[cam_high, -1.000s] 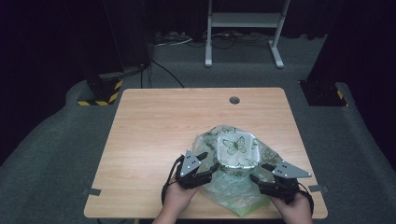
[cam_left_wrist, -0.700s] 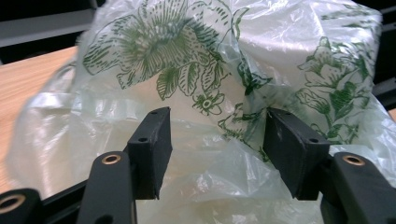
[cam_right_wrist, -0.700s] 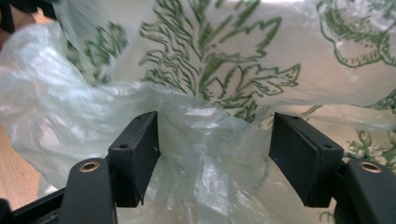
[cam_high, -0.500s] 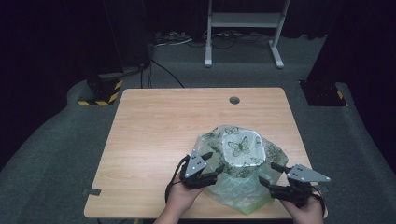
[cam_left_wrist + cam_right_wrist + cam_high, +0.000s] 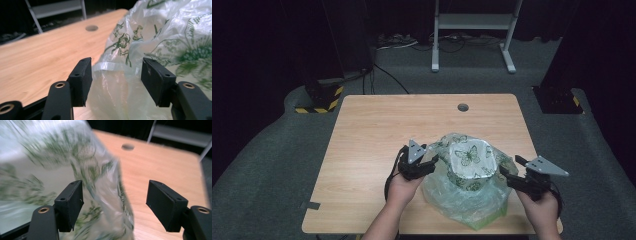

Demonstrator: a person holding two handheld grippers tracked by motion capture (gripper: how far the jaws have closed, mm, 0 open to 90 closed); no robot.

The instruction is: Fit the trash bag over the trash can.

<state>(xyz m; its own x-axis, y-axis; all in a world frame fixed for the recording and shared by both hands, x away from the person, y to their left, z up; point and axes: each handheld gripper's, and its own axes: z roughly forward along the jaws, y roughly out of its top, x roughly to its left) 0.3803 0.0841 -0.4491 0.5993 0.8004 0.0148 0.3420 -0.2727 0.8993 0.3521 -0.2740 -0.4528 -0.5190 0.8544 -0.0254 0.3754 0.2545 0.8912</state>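
Observation:
A clear plastic bag printed with green butterflies lies at the near middle of the wooden table. A white, butterfly-patterned thing sits inside it. My left gripper is at the bag's left side. In the left gripper view its jaws stand apart with loose film of the bag between them, unpressed; the left gripper is open. My right gripper is at the bag's right side. Its jaws have just been opening; the bag's blurred edge lies by the left pad and the right gripper is open.
A round cable hole sits near the table's far edge. Behind the table stand a white metal frame, a black-and-yellow striped base at left and a dark base at right. Bare wood stretches left and far of the bag.
The right gripper has moved out to the right of the bag. The left gripper has shifted farther up the table along the bag's left side. The bag looks spread wider.

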